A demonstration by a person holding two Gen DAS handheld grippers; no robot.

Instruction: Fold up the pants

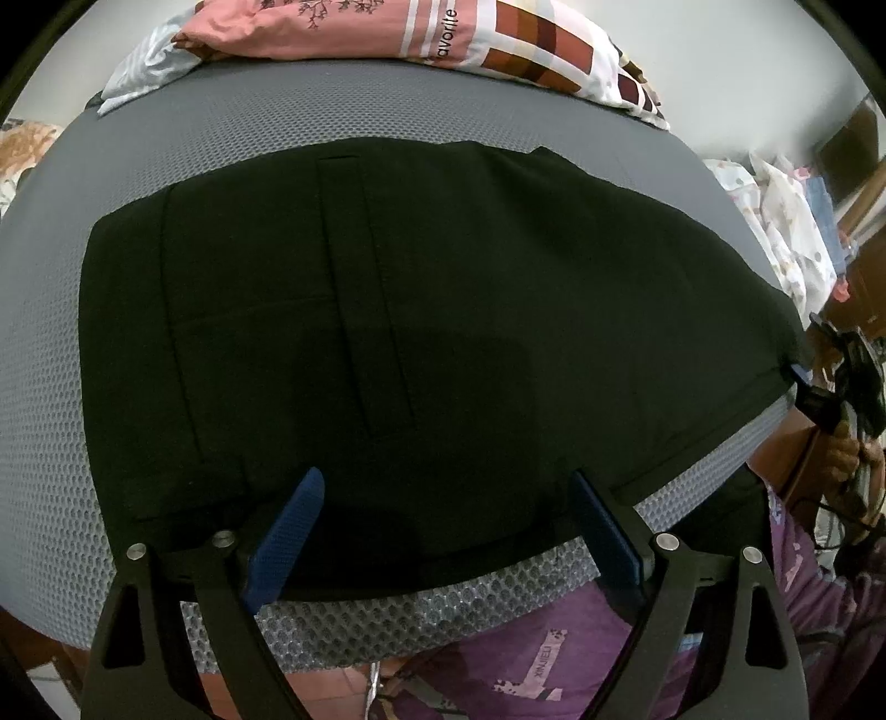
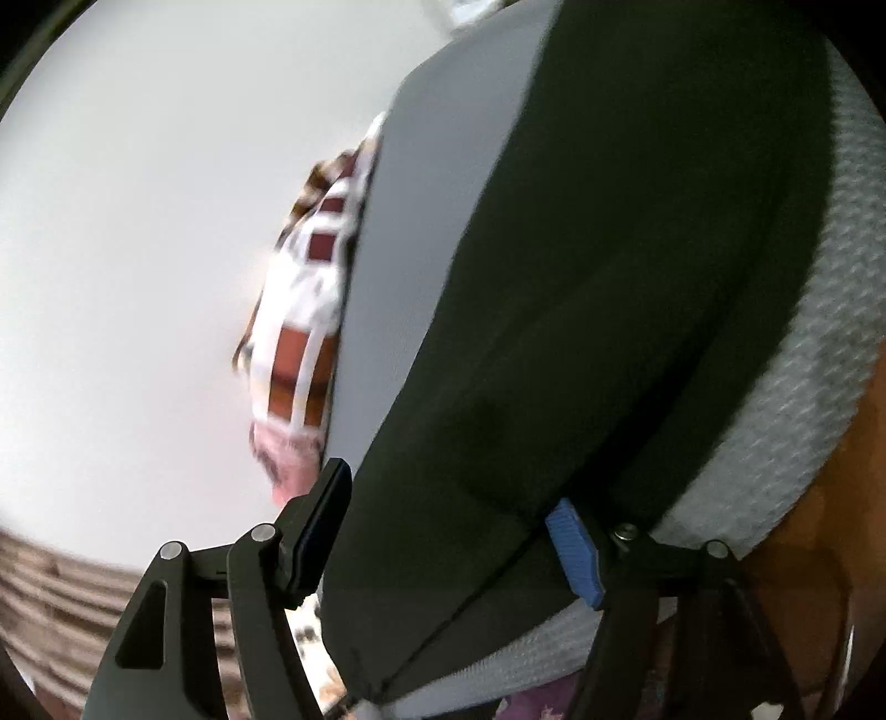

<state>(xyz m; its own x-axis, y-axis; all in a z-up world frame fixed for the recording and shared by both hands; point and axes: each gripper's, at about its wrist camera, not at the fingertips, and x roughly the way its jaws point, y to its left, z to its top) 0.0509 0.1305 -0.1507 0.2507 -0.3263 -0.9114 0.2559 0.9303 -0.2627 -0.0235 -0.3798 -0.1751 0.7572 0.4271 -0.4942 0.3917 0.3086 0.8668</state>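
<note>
Black pants [image 1: 415, 310] lie flat across a grey mesh mattress [image 1: 44, 387], with a long pocket seam down the middle. My left gripper [image 1: 443, 487] is open, its blue-padded fingers [image 1: 288, 537] spread over the near edge of the pants. My right gripper [image 2: 451, 509] is open and tilted, its jaws on either side of the pants' end [image 2: 554, 332] at the mattress corner. It also shows in the left wrist view [image 1: 830, 382], at the right end of the pants.
A pink and brown patterned pillow [image 1: 443, 39] lies along the far edge of the mattress [image 2: 421, 221]. Floral bedding [image 1: 786, 221] is piled at the right. The person's purple clothing [image 1: 554, 664] is close to the near edge.
</note>
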